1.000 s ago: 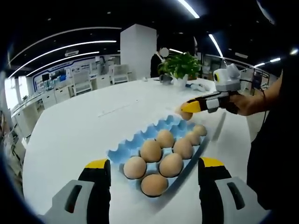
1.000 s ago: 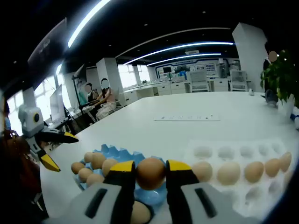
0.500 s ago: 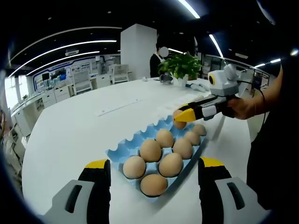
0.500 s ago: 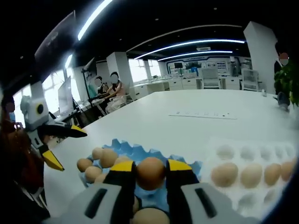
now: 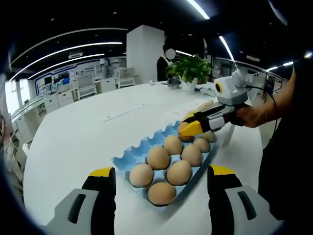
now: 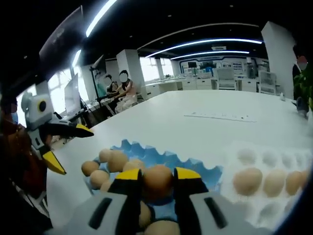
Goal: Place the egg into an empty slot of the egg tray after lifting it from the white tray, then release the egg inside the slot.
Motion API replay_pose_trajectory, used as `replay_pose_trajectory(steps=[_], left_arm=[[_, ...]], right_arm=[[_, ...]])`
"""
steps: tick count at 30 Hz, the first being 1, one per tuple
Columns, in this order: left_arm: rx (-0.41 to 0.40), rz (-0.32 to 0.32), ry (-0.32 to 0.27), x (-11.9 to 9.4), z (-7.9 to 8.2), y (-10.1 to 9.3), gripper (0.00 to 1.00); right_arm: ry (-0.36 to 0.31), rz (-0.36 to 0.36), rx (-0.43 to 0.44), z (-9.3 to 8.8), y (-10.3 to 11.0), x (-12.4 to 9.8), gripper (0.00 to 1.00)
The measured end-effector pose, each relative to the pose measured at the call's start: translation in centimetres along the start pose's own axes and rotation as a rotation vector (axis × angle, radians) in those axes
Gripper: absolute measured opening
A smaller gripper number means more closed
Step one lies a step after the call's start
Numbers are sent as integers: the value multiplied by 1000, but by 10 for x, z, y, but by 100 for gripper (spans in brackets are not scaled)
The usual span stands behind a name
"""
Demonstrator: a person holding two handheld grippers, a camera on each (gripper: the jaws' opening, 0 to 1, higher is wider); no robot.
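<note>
Right gripper: pinching the brown oval egg between its yellow-tipped jaws; lowered over the past second, now just above the blue moulded egg tray.
Meaning: egg seemingly about seated in a far-end slot; release pending.
Left gripper: spread, empty, tray ahead.
Edges: filled slots beside; white tray rightward.
Room: bare white tabletop beyond.

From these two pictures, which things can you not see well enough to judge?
- The slot under the held egg: right gripper view, hidden by the egg and the right gripper; empty or not, unclear.
- Whether the egg touches the blue egg tray: left gripper view, too small.
- The white tray: right gripper view, blurred and cut off at the edge; its egg count is uncertain.
</note>
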State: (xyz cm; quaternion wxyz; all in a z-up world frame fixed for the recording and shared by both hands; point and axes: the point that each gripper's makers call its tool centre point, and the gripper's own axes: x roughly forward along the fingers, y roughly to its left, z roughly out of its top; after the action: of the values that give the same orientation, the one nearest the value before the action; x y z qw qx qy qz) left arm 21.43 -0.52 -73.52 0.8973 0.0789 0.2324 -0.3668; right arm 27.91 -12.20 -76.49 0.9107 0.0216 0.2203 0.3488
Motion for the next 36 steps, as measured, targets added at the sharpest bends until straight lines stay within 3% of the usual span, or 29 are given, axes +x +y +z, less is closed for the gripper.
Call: replay_pose_trajectory(steps=[36], left_arm=[[6, -5, 7, 1, -1, -3, 76]], right_arm=[[35, 28, -25, -9, 2, 3, 25]])
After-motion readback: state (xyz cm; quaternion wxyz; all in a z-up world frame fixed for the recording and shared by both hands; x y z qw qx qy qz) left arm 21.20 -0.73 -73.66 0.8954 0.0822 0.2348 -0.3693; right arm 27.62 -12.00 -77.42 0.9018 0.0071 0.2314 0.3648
